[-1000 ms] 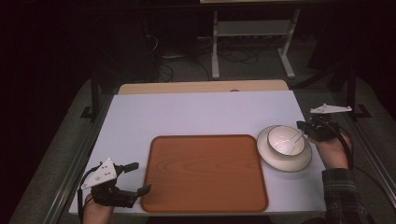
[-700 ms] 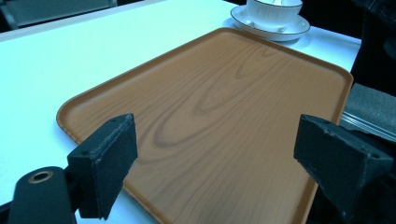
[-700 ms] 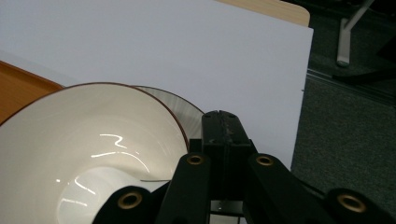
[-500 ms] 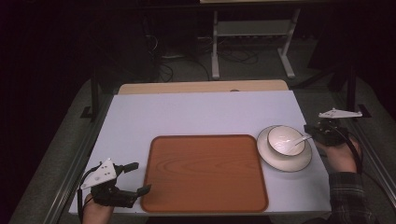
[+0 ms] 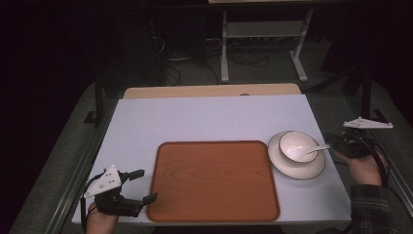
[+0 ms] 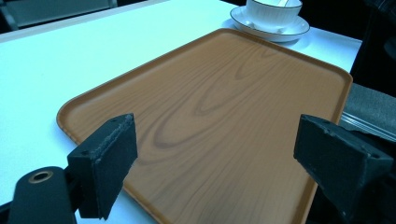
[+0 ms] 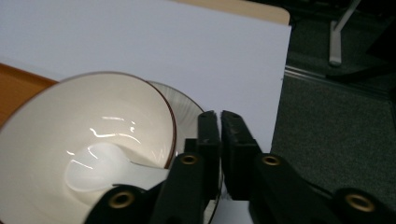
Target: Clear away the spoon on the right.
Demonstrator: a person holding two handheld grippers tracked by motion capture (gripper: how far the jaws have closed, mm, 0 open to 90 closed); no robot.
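High view: a white table (image 5: 209,117) carries a brown wooden-look tray (image 5: 214,180) near its front edge. Just beside the tray's right rim stands a white saucer (image 5: 311,170), and on the saucer sits a white bowl (image 5: 294,145) with a dark rim line. A white spoon (image 5: 317,147) lies in the bowl, its handle leaning over the right-hand rim and pointing toward the right tongs (image 5: 336,145).

The right tongs, held in the person's right hand (image 5: 363,168), lie off the right side of the saucer, close to the tip of the spoon handle. Their jaws have just been opening a little and now stand very narrow, almost together. In the right gripper view the two black jaws of the right tongs (image 7: 219,126) show only a thin slit between them, with nothing in that slit; the spoon (image 7: 100,175) rests in the bowl (image 7: 84,140) to their left, its handle passing beside and under the left jaw, and whether it touches the jaw cannot be told.

The left tongs (image 5: 141,185) rest at the front left corner of the table, just beside the tray's left rim, held in the left hand (image 5: 100,219). In the left gripper view their jaws stand wide apart and empty, looking across the tray (image 6: 224,107), which is bare, toward the bowl (image 6: 273,11) on its saucer (image 6: 271,30) at the far end.
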